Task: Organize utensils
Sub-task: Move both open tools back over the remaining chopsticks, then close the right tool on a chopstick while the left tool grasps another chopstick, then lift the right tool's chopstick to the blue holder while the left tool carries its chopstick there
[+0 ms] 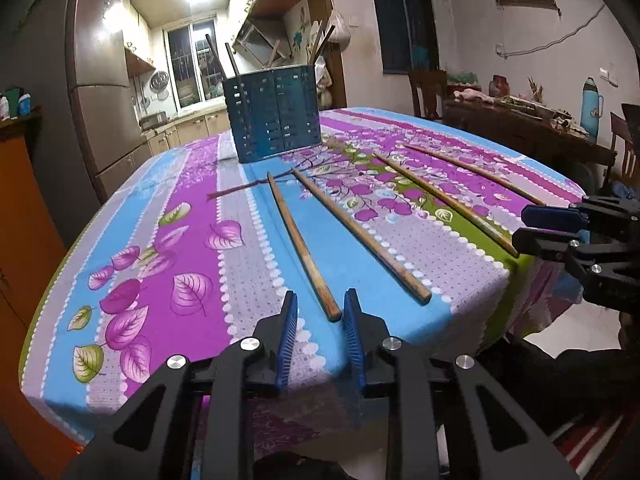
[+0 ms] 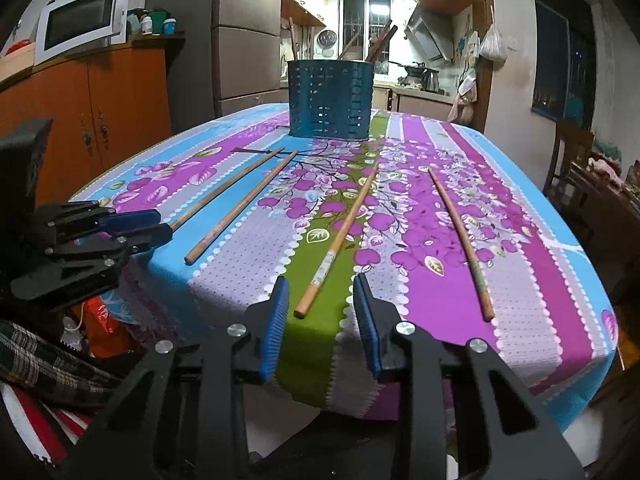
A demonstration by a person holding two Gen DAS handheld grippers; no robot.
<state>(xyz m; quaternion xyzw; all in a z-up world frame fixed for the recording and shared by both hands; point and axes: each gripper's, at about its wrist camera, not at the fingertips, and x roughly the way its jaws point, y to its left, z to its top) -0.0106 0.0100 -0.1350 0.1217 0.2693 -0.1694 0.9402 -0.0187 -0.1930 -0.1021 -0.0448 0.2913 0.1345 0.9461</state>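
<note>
Item one: the left gripper (image 1: 320,312), black-framed with blue ribbed pads, stood with its jaws parted and no pad pressing on anything; the near butt end of a brown wooden chopstick (image 1: 302,246) lay on the cloth between and just ahead of the pad tips, apart from both. Item two: a second brown wooden chopstick (image 1: 360,236) lay just to the right of that claw, running away from it toward the holder. Item three: the right gripper (image 2: 322,292), of the same black and blue make, likewise stood with jaws apart and gripping nothing; the butt of a pale wooden chopstick with a worn patterned band (image 2: 340,236) lay between its pad tips, nearer the left pad, touching neither. Item four: a slim wooden chopstick with a greenish lower part (image 2: 460,240) lay well to the right of that claw. Item five: a dark blue perforated metal utensil holder (image 2: 330,98), upright and far ahead of both claws near the far edge, held several wooden sticks that rose above its rim. Item six: a table covered by a striped cloth of blue, purple, lilac and green with printed leaves and grapes (image 2: 540,280) carried all the above; its near edge ran just beneath both claws. In each wrist view the other gripper showed at the side, level with the cloth's near edge.
</note>
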